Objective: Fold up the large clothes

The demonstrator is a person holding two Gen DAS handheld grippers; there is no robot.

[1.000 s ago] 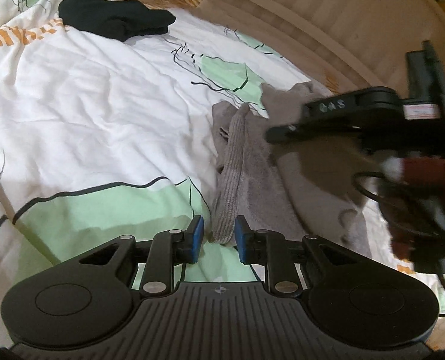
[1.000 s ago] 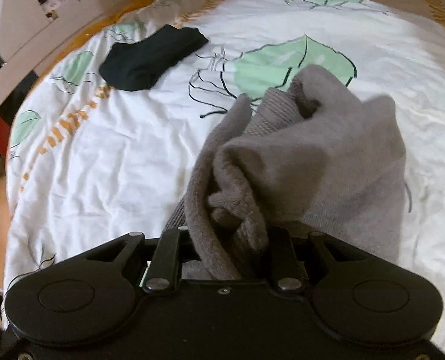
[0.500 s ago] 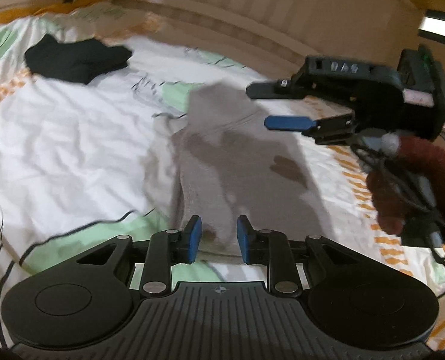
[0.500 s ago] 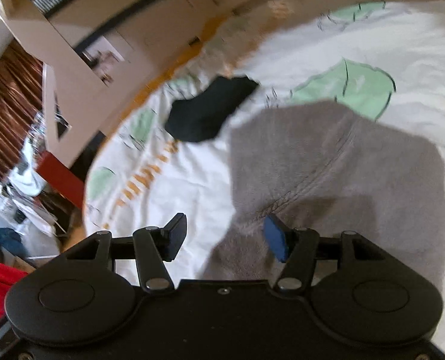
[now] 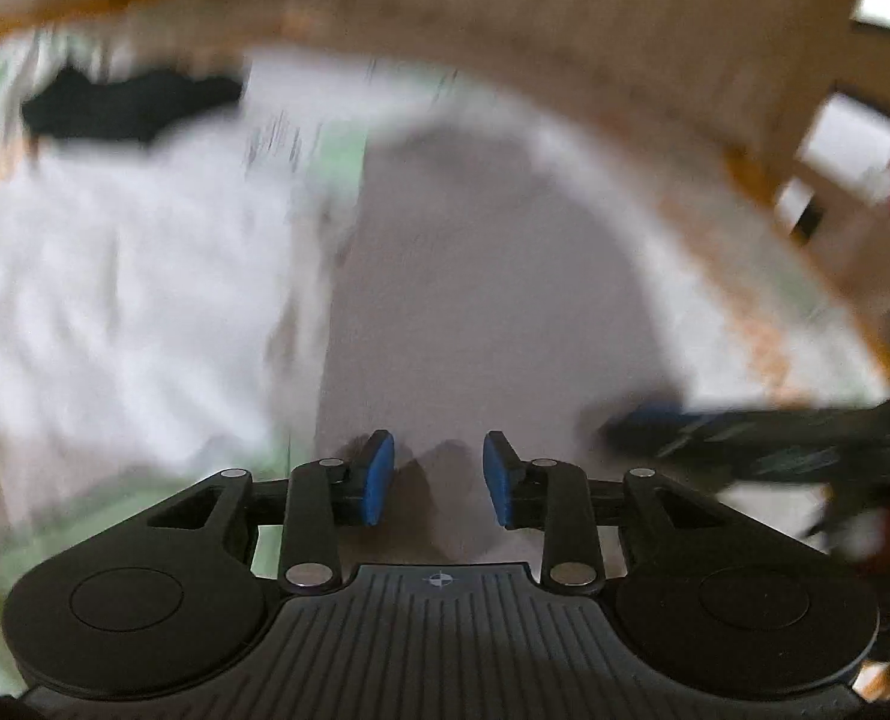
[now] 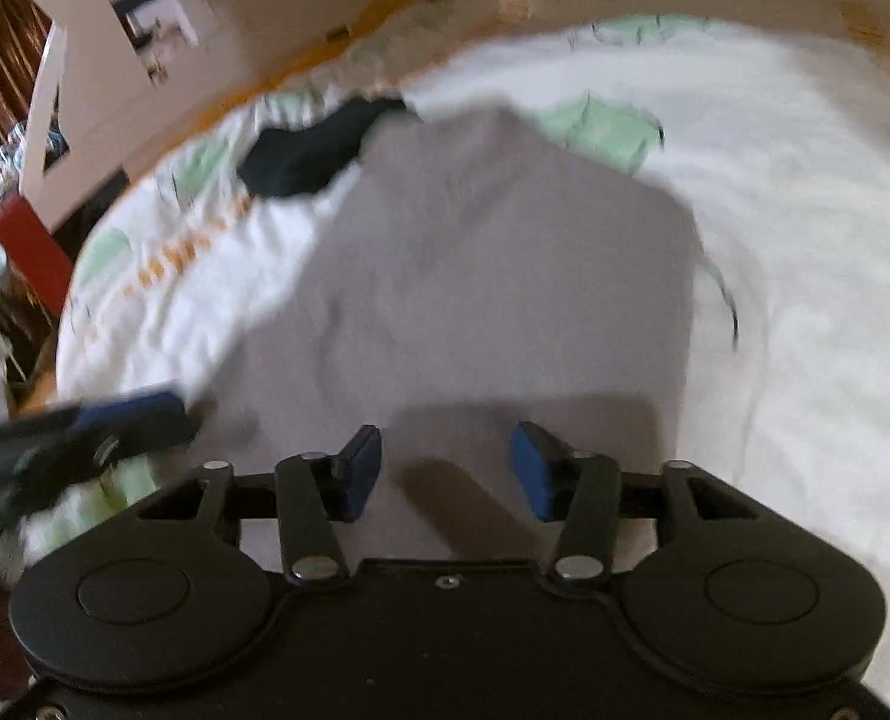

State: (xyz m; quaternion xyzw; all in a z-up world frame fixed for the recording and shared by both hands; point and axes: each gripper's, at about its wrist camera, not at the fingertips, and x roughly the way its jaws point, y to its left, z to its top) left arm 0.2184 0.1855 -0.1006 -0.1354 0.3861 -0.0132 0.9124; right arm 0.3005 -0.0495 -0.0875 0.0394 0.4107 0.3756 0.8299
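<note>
Grey garment lies flat on the bed.
My left gripper just widened, right gripper narrowed; both gape, empty, over its near edge.

White bedsheet printed with green leaf shapes and orange dashes, covering the bed. Dark garment lying bunched at its far side. Pale wooden headboard beyond. Red object beside the bed, blurred.
</note>
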